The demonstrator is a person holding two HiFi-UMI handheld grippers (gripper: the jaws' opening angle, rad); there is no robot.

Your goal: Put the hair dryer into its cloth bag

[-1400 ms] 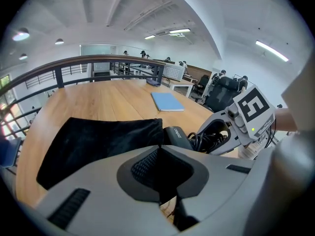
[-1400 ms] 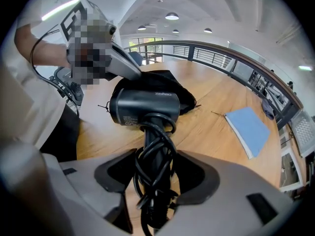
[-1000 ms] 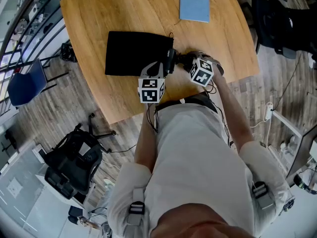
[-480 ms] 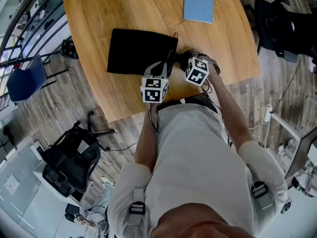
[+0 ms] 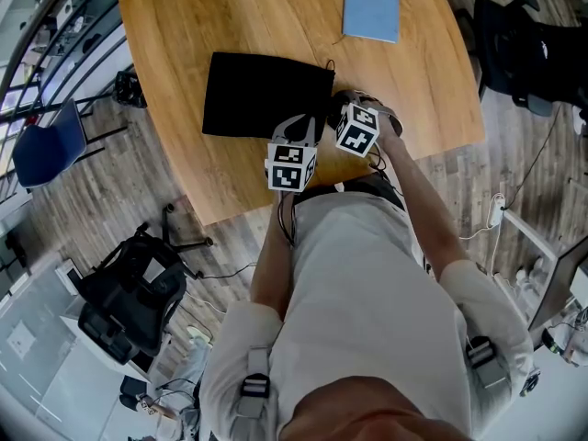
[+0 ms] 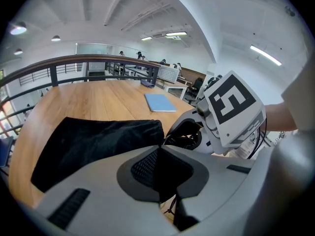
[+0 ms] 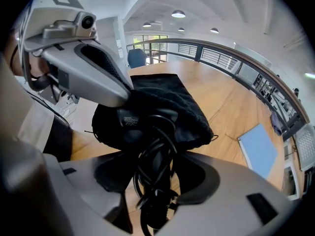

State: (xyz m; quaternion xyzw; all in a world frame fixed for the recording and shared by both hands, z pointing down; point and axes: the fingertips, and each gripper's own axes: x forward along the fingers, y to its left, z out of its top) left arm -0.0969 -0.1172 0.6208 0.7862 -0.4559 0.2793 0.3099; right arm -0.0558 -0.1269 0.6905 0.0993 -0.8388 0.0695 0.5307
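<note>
The black cloth bag (image 5: 265, 96) lies flat on the wooden table (image 5: 230, 26), its mouth at the right end. My left gripper (image 6: 158, 154) is shut on the black fabric at the mouth's edge, and the right gripper view shows its finger (image 7: 93, 73) lifting that edge. The black hair dryer (image 7: 147, 132), with its cord (image 7: 155, 186) coiled round the handle, sits between the jaws of my right gripper (image 7: 157, 176), which is shut on it. The dryer's labelled head is inside the bag's (image 7: 167, 102) mouth. In the head view the two marker cubes hide most of the dryer.
A light blue notebook (image 5: 371, 7) lies at the table's far right. The table's near edge (image 5: 239, 211) runs just below the grippers. On the floor stand a blue chair (image 5: 46, 154), a black chair (image 5: 129, 301) and another black chair (image 5: 524, 44).
My right gripper has moved left with the hair dryer, closer to the bag's mouth. The left gripper has kept its hold and its place.
</note>
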